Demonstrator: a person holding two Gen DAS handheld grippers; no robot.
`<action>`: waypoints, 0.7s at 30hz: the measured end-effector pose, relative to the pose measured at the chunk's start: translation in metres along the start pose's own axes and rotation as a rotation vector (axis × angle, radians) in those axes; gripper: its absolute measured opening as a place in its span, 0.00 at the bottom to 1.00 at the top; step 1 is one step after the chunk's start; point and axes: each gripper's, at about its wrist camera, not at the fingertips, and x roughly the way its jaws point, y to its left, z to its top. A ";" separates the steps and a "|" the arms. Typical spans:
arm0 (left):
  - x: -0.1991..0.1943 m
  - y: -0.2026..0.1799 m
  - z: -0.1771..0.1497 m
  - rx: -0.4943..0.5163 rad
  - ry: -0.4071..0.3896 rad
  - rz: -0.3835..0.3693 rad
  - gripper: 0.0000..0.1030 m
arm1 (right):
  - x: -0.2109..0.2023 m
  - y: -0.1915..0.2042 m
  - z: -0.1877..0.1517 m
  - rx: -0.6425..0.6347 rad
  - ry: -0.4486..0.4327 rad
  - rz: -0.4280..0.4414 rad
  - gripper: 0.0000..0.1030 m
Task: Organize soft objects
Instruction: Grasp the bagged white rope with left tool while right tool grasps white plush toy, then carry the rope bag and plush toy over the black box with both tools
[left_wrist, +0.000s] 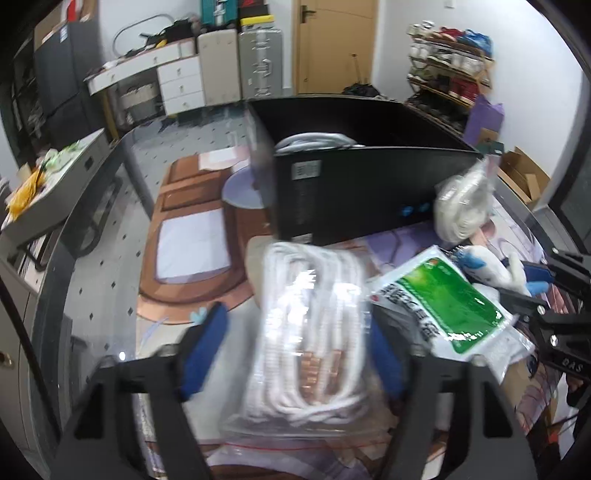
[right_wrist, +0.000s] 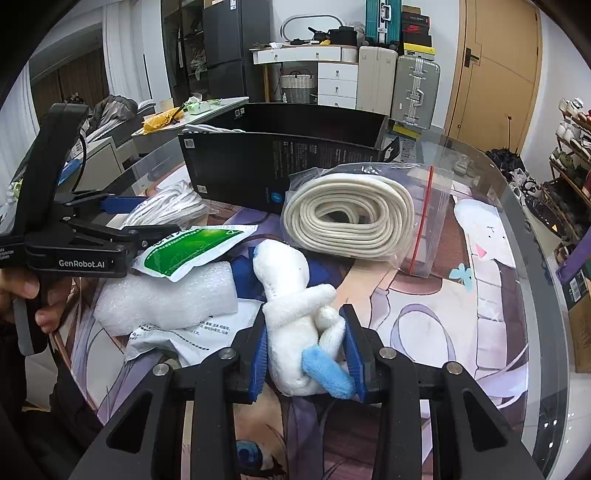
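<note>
A clear zip bag of white rope (left_wrist: 314, 332) lies on the glass table between the fingers of my left gripper (left_wrist: 295, 354). The left blue pad (left_wrist: 207, 347) stands apart from the bag and the right pad is at its edge, so the gripper is open. My right gripper (right_wrist: 306, 354) is shut on a white plush toy with blue parts (right_wrist: 291, 314), its pads pressing the toy's lower body. An open black box (right_wrist: 258, 166) stands behind, with a coil of white rope (left_wrist: 310, 142) inside.
A bag of cream rope (right_wrist: 351, 218) leans by the box's right end. A green and white packet (right_wrist: 184, 247), white foam (right_wrist: 166, 302) and a printed white pouch (right_wrist: 177, 336) lie between the grippers. The round table's rim (right_wrist: 554, 295) curves at the right.
</note>
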 end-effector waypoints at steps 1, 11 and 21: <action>-0.001 -0.003 -0.001 0.017 -0.006 -0.004 0.46 | -0.001 -0.001 -0.001 0.002 -0.003 0.001 0.35; -0.016 -0.004 -0.002 -0.010 -0.045 -0.039 0.35 | -0.018 -0.007 -0.002 0.023 -0.048 -0.011 0.35; -0.046 0.001 0.002 -0.058 -0.118 -0.029 0.35 | -0.036 -0.004 -0.001 0.026 -0.101 -0.020 0.35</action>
